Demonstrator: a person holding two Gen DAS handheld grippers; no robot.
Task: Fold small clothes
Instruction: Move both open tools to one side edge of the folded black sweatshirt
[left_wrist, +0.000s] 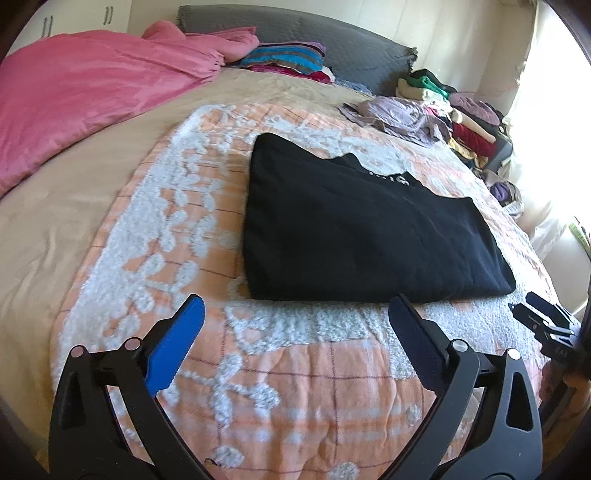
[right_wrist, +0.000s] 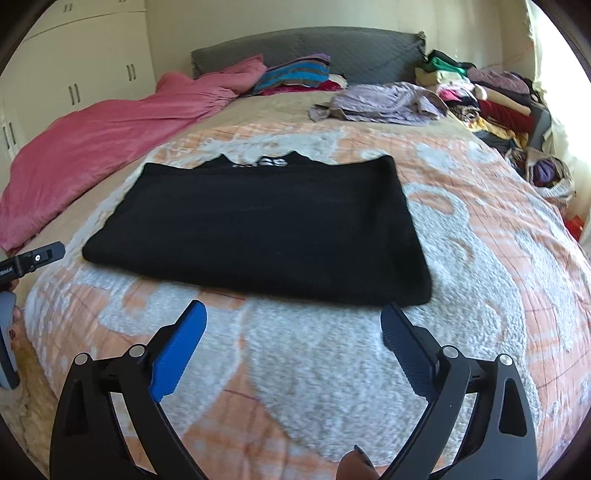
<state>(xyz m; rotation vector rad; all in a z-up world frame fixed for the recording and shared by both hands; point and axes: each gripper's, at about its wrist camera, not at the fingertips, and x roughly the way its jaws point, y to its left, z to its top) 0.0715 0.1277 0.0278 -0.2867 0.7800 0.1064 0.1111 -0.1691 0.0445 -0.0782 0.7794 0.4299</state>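
Note:
A black garment (left_wrist: 365, 229) lies folded into a flat rectangle on the orange and white blanket (left_wrist: 280, 373), with white lettering showing at its far edge. In the right wrist view the same black garment (right_wrist: 266, 229) lies straight ahead. My left gripper (left_wrist: 297, 306) is open with nothing between its fingers, just short of the garment's near edge. My right gripper (right_wrist: 293, 312) is also open and holds nothing, a little short of the near edge of the fold. Each gripper shows at the edge of the other's view: the right gripper (left_wrist: 543, 321) and the left gripper (right_wrist: 35, 258).
A pink duvet (left_wrist: 85, 92) is bunched at the far left of the bed. Striped pillows (left_wrist: 284, 59) rest against a grey headboard (left_wrist: 314, 33). A lilac garment (right_wrist: 384, 101) and a heap of mixed clothes (right_wrist: 491, 107) lie at the far right. White wardrobes (right_wrist: 81, 74) stand behind.

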